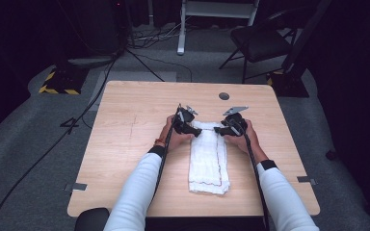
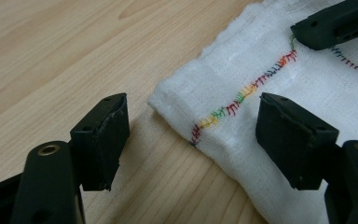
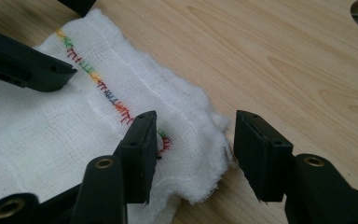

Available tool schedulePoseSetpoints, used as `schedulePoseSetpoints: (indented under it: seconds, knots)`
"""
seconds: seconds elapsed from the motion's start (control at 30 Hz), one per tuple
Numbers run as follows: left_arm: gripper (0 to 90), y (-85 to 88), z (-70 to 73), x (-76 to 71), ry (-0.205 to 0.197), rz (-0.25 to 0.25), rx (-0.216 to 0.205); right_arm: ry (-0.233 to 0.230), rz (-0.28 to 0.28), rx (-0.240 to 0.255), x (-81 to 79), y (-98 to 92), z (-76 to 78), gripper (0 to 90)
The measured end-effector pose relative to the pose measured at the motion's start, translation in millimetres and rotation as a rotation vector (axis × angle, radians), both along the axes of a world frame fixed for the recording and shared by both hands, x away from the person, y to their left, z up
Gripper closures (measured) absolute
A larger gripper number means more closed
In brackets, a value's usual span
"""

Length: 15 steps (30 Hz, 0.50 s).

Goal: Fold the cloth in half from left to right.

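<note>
High view: a folded white cloth lies lengthwise near the middle of the wooden counter, its far end between the two hands. The left claw sits at the cloth's far left corner and the right claw at the far right corner, both pointing inward toward each other. From here the jaws are too small to judge, so how wide they stand is better read from the closer views.

Left gripper view: the left claw stands open, holding nothing. One jaw is over bare wood, the other is over the cloth, and the corner with its rainbow-coloured stitching lies between them. The pads are clear of the fabric. A jaw of the other claw shows at the top right, over the same cloth edge.

Right gripper view: the right claw is also open and empty, though narrower around its corner. Its inner jaw is on or just above the cloth near the stitched seam, and the outer jaw is just beside the frayed edge, over the wood.

To do this grasp well, I would lower both claws until the lower jaw tips meet the counter, so that every folded layer is caught, not only the top one. Closing both together, set equally far in from each corner, should keep the edge straight for lifting.
</note>
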<state>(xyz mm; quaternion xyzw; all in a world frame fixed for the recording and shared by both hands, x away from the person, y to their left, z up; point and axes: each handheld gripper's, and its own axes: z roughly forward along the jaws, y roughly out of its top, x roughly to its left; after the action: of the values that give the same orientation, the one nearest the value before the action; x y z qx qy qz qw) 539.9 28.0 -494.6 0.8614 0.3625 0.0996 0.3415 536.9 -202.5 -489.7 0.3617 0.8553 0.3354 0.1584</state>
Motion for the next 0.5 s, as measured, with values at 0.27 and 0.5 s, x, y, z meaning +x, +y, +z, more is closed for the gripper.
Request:
schedulePoseSetpoints:
  seconds: [0.27,0.5]
  knots:
    - [39.0,-0.5,3.0,-1.0,0.01,-0.072,0.013,0.08,0.047,0.043,8.2,-1.3,0.8,61.7]
    - [67.8,-0.6,5.2,-0.9,0.041,-0.139,-0.014,0.091,0.082,0.026,4.7,6.0,3.5,80.7]
